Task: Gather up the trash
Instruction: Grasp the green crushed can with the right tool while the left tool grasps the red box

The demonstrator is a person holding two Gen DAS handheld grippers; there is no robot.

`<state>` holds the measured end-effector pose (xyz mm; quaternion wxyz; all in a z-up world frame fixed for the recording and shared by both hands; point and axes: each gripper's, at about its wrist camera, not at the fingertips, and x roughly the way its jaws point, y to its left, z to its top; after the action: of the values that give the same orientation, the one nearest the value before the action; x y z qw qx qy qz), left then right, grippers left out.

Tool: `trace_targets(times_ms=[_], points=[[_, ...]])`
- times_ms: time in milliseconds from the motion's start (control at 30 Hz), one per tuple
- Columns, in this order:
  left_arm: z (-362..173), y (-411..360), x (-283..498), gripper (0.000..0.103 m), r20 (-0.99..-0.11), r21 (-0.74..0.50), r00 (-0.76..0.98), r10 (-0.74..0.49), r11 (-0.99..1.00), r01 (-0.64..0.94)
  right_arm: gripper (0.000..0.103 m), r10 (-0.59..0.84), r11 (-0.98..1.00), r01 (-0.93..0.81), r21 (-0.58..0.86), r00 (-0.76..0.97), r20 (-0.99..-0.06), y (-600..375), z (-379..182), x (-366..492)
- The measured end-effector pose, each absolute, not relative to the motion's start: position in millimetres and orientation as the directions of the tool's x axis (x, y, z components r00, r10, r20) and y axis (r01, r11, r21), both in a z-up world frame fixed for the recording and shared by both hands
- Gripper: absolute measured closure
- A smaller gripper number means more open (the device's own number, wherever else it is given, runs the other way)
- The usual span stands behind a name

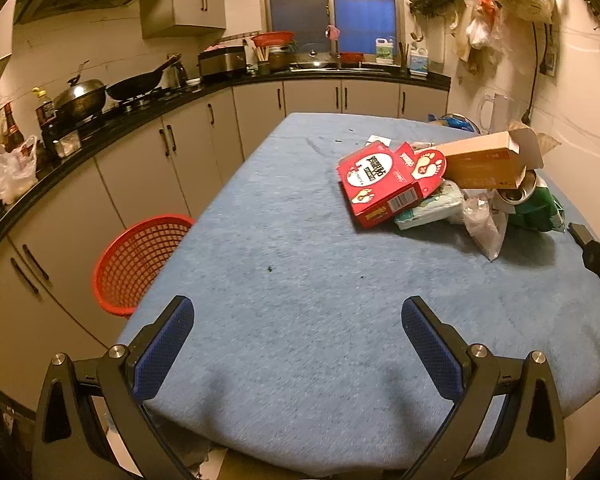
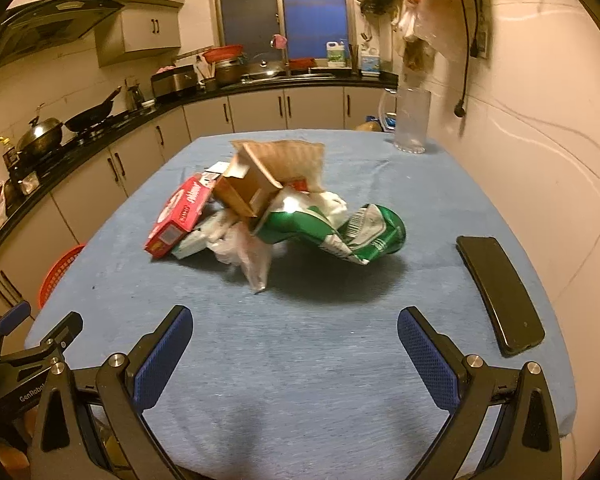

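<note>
Ahead, trash pile [image 2: 268, 216] lay beyond right gripper [image 2: 294, 342], nearer than left gripper [image 1: 298, 330]. Both jaws stood wide, empty. Red basket [image 1: 140, 258] sat left.

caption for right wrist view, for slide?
Open right gripper faces trash pile on blue table; phone alongside.

My left gripper [image 1: 298, 320]: I am showing black angular arms, silver round screws, blue mesh-textured pads [image 1: 164, 350]. My right gripper [image 2: 295, 328]: I am wearing identical parts; white "GenRobot" lettering sits at lower left.
</note>
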<state>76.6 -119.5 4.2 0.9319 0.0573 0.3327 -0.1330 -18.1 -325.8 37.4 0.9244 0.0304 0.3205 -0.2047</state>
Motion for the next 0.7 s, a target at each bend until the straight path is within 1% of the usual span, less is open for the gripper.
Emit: trace_targets(times_ms=[333,433,533,600,633,667,700], points=[[1.5,-140.7,95.9,0.000,-0.658,0.043,0.714,-0.238,0.935,0.351,0.000,-0.383,0.898,0.433,-0.078,0.685,-0.619,-342.6,35.3,-12.0],[0.3,-145.7,115.9,0.000,-0.705,-0.008,0.649,-0.286,0.918,0.396,0.000,-0.392,0.896,0.435,-0.088,0.682,-0.618,-348.7,37.9,-8.6],[-7.7,-148.8,144.5,0.000,-0.771,-0.078,0.549,-0.322,0.904,0.421,0.000,-0.371,0.905,0.419,-0.073,0.694,-0.618,-356.8,42.5,-5.8],[-14.9,-146.0,162.9,0.000,-0.812,-0.150,0.462,-0.356,0.893,0.424,0.000,-0.353,0.917,0.394,-0.071,0.713,-0.606,-357.6,47.2,-4.3],[-15.9,-145.1,166.7,0.002,-0.819,-0.162,0.446,-0.361,0.891,0.423,0.000,-0.335,0.928,0.366,-0.073,0.728,-0.598,-356.3,49.9,-2.3],[-16.6,-143.3,171.9,0.007,-0.825,-0.174,0.432,-0.363,0.892,0.418,0.000,-0.317,0.938,0.336,-0.081,0.741,-0.592,-356.4,52.7,1.2],[-16.3,-141.7,175.9,0.010,-0.829,-0.179,0.425,-0.364,0.892,0.415,0.000,-0.301,0.947,0.310,-0.090,0.749,-0.591,-356.3,54.3,5.7]])
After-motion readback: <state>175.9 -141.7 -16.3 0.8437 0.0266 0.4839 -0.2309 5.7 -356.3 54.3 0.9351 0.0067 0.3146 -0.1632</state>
